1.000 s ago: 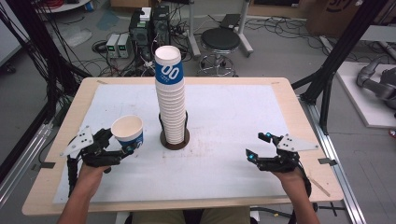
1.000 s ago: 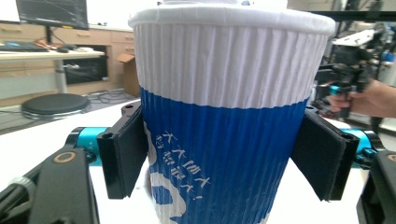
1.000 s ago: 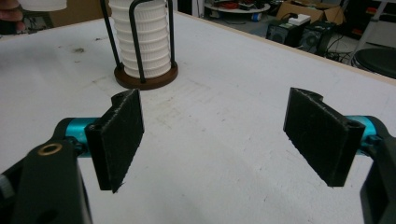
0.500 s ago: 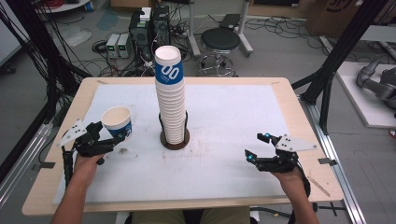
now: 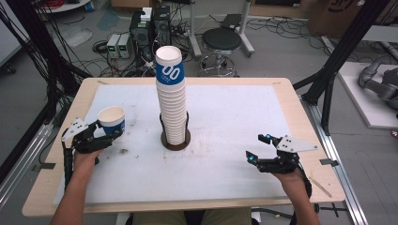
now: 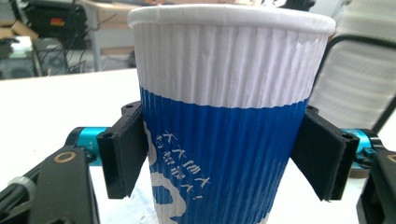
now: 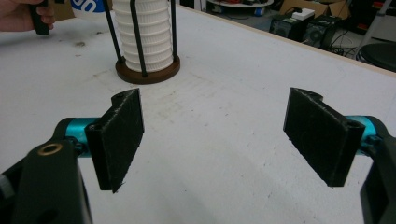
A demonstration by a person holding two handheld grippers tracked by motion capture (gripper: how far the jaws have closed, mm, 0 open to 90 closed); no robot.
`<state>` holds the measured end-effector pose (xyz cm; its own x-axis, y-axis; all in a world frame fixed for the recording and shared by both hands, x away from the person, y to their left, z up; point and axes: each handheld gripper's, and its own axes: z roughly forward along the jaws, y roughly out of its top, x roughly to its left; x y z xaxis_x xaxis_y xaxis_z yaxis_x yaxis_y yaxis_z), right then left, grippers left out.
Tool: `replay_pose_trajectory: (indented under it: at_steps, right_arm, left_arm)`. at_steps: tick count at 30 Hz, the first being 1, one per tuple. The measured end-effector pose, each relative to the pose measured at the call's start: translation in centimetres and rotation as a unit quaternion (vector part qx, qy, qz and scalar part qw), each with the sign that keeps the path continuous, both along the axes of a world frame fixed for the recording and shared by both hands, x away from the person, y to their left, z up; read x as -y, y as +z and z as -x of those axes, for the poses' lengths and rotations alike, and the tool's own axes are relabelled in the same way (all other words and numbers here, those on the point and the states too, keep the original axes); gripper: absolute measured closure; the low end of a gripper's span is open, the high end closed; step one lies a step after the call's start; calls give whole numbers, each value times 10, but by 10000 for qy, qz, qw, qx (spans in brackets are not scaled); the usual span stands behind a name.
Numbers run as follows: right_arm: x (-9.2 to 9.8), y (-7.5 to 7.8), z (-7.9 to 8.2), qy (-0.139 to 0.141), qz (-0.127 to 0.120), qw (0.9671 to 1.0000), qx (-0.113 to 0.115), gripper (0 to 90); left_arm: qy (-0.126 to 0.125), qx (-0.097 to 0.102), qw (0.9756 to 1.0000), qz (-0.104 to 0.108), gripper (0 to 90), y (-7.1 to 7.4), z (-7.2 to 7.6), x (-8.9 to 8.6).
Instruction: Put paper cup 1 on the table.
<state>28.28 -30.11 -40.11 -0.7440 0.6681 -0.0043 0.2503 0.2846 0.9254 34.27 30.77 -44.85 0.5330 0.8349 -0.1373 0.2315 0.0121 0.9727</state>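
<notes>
In the high view, the left gripper (image 5: 107, 133) grasped a single paper cup (image 5: 111, 120) upright between its jaws, near the left edge of the table (image 5: 291, 93). The tall stack of cups (image 5: 171, 101) stood in its holder (image 5: 175, 139) well off to the far side of those jaws, toward the table's middle. The right gripper (image 5: 259, 147) hovered low over the white mat with nothing between its parted jaws.

In the left gripper view, the cup (image 6: 224, 116) sat squarely between the two black pads, which pressed on the blue band on either side; its white rim rose well above them. Whether its base touched the table could not be told.

In the right gripper view, the right gripper (image 7: 214, 130) stood released, bare mat between its jaws, and the stack (image 7: 142, 35) in its holder (image 7: 147, 71) lay ahead of them to the left.

The step in hand looked to be setting one cup apart from the stack. The next move would likely call for lowering it until the base sat flat, then easing the jaws apart without tipping it.
</notes>
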Motion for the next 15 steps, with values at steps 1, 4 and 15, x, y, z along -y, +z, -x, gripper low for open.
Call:
replay_pose_trajectory:
  at_steps: [1,4,15]
  right_arm:
    - [0,0,0,-1,5,10000,4,206]
    - [0,0,0,-1,3,10000,-9,207]
    - [-1,1,1,26,14,10000,-4,207]
  left_arm:
    - [50,-72,9999,-60,248,-2,-1,0]
    - [112,-249,9994,-198,248,-5,-3,0]
    - [458,-609,9936,-828,252,-2,-4,7]
